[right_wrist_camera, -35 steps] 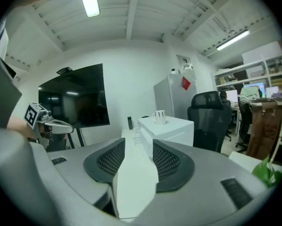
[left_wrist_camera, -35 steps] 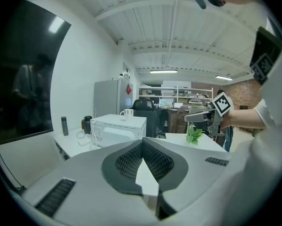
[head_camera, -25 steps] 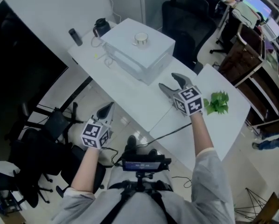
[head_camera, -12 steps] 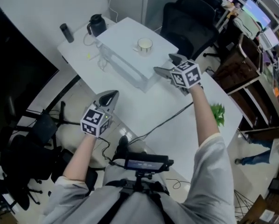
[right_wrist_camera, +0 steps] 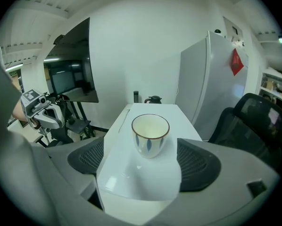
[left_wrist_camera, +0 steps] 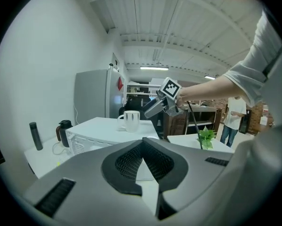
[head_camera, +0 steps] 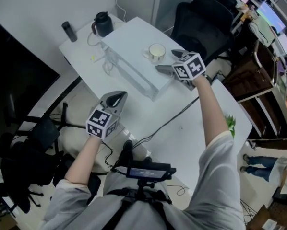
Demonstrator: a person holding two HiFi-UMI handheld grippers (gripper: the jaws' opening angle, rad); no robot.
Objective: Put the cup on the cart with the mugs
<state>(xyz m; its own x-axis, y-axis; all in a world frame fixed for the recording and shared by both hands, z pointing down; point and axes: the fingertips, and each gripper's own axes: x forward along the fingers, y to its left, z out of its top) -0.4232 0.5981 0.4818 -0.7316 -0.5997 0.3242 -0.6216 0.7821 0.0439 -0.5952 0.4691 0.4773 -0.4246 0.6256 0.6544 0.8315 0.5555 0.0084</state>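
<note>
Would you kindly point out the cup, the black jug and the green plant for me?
cup (right_wrist_camera: pixel 150 142), right gripper view, on its front wall below the rim.
black jug (head_camera: pixel 102 25), head view, on its body.
green plant (left_wrist_camera: pixel 206 136), left gripper view, on its leaves.

A white table (head_camera: pixel 182 128) carries a white box-shaped appliance (head_camera: pixel 129 56) along its far left edge. A black jug (head_camera: pixel 101 24) and a dark bottle (head_camera: pixel 68 31) stand at the table's far left corner. A small green plant (head_camera: pixel 231 124) sits near the right edge, and a black cable (head_camera: pixel 168 123) crosses the top. A black office chair (head_camera: pixel 206 23) stands behind the table.
</note>
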